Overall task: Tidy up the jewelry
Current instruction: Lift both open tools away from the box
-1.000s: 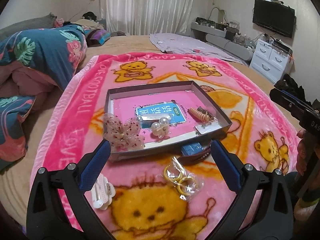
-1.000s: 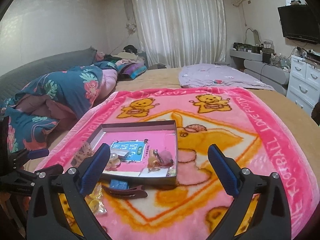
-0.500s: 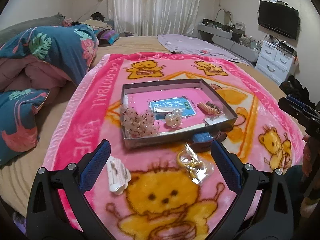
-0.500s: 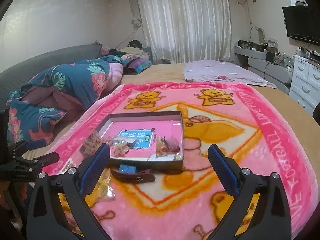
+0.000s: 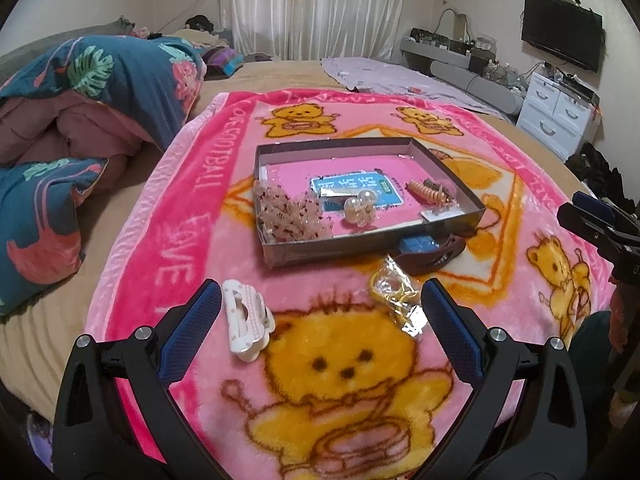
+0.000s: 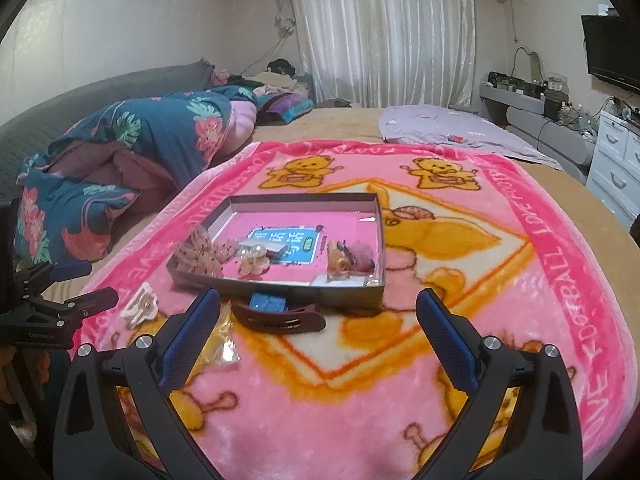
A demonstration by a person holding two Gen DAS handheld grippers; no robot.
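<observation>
A shallow grey box (image 5: 452,168) with a pink floor lies on the pink bear blanket (image 5: 344,344). It holds a pink sequin bow (image 5: 292,214), a pearl clip (image 5: 360,206) and an orange spiral tie (image 5: 426,192). Outside it, in front, lie a white claw clip (image 5: 244,320), a bag of gold rings (image 5: 394,296) and a brown hair clip with a blue piece (image 5: 430,252). My left gripper (image 5: 320,336) is open and empty above the blanket, the white clip by its left finger. My right gripper (image 6: 318,340) is open and empty, near the brown clip (image 6: 280,318) and box (image 6: 376,232).
A folded floral quilt (image 5: 80,120) lies at the blanket's left. A lilac sheet (image 5: 400,78) lies behind. A white drawer unit (image 5: 560,116) and a wall TV (image 5: 560,42) stand at the right. The bed's edge falls away at the near left.
Both grippers have drawn back from the box, so the white clip, ring bag and brown clip show nearer the fingers. Both stay open and empty. No object has moved.
</observation>
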